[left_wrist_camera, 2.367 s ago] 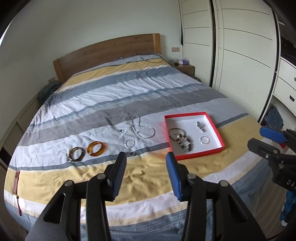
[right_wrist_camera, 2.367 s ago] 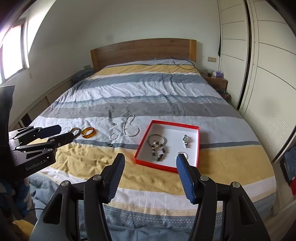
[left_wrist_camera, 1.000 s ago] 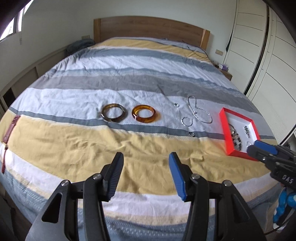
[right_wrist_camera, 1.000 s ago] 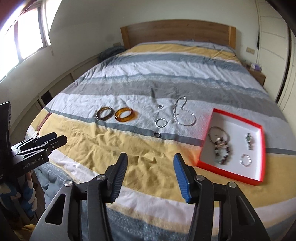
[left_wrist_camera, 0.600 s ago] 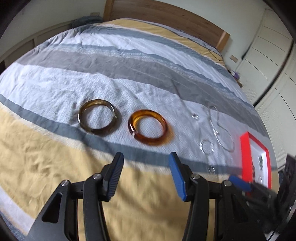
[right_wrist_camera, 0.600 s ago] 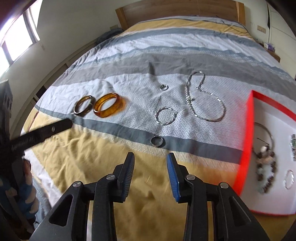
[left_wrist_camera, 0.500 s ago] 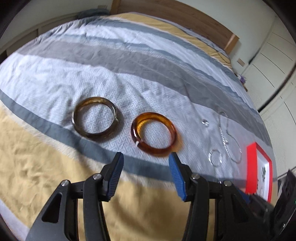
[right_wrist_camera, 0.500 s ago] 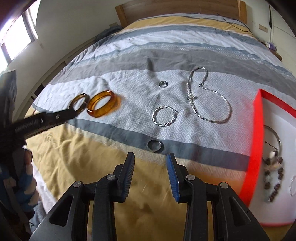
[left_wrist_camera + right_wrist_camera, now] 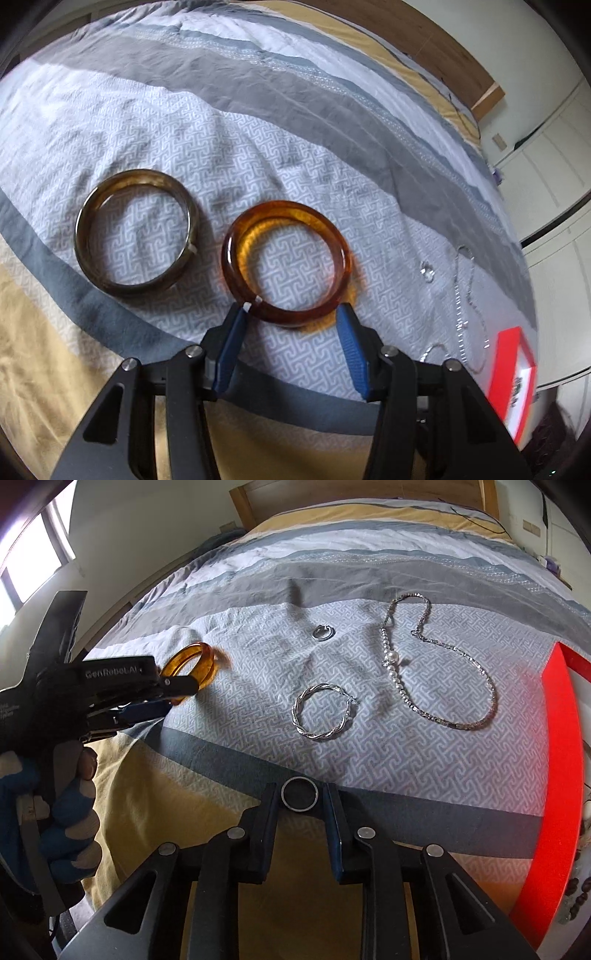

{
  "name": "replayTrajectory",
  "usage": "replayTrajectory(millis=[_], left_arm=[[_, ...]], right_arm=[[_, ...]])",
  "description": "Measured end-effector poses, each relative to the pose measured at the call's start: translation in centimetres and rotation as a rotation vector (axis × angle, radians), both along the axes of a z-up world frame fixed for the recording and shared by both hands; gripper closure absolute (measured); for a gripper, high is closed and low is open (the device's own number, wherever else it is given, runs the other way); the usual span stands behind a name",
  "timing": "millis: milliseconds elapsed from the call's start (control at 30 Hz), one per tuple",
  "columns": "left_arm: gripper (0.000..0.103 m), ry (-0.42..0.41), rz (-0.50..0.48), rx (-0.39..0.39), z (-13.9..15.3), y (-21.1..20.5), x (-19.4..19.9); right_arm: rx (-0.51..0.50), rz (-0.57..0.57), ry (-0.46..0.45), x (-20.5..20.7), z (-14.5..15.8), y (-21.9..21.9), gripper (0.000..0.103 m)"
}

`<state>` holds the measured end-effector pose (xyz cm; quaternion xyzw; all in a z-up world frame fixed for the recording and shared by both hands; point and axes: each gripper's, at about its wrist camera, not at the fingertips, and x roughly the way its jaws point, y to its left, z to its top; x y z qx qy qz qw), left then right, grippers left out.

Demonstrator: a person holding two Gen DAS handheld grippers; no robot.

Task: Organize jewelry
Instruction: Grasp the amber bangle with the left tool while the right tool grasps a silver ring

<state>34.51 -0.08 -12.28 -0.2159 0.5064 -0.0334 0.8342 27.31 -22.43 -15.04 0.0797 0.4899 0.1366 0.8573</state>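
Note:
An amber bangle [image 9: 286, 264] lies on the bed; my left gripper [image 9: 291, 314] is open, its fingertips on either side of the bangle's near edge. A darker brown bangle [image 9: 135, 236] lies to its left. In the right wrist view my right gripper [image 9: 299, 794] is open around a small dark ring [image 9: 299, 794] on the grey stripe. A twisted silver hoop [image 9: 321, 712], a small silver ring [image 9: 322, 632] and a silver pearl necklace [image 9: 436, 664] lie beyond. The left gripper [image 9: 162, 698] shows there beside the amber bangle [image 9: 192, 664].
A red-rimmed white tray [image 9: 554, 775] with beaded jewelry sits at the right; it also shows in the left wrist view [image 9: 515, 373]. The striped duvet [image 9: 258, 110] covers the bed. A wooden headboard [image 9: 351, 489] and white wardrobes [image 9: 554, 147] stand behind.
Both grippers have moved down and forward toward the bed. The left now brackets the amber bangle; the right now brackets the small dark ring.

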Motion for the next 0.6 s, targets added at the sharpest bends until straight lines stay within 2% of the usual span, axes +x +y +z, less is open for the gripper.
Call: replayTrajectory(millis=[133,267,400,433,467,600], left_arm=[[0.055,0.018,0.059,-0.107,-0.4,1.5,0.1],[0.055,0.051,0.121,-0.135,-0.8,1.8,0.7],[0.059,0.122,0.206,-0.096,-1.1,1.4,1.8],[0.068,0.145,0.228,-0.065,-1.3,1.2,2.1],[0.072,0.157,0.247,-0.049,-1.5,1.2,2.4],[0.084,0.162,0.271,-0.016,-1.6,1.3,2.5]], right_arm=[[0.017,0.004,-0.001,0.2,-0.2,-0.1,0.079],[0.026,0.01,-0.005,0.2,-0.3,-0.1,0.078],[0.016,0.019,-0.012,0.1,-0.4,-0.1,0.079],[0.008,0.022,-0.014,0.1,-0.4,0.0,0.082],[0.001,0.025,-0.017,0.1,-0.4,0.1,0.082],[-0.003,0.033,-0.027,0.2,-0.3,0.2,0.082]])
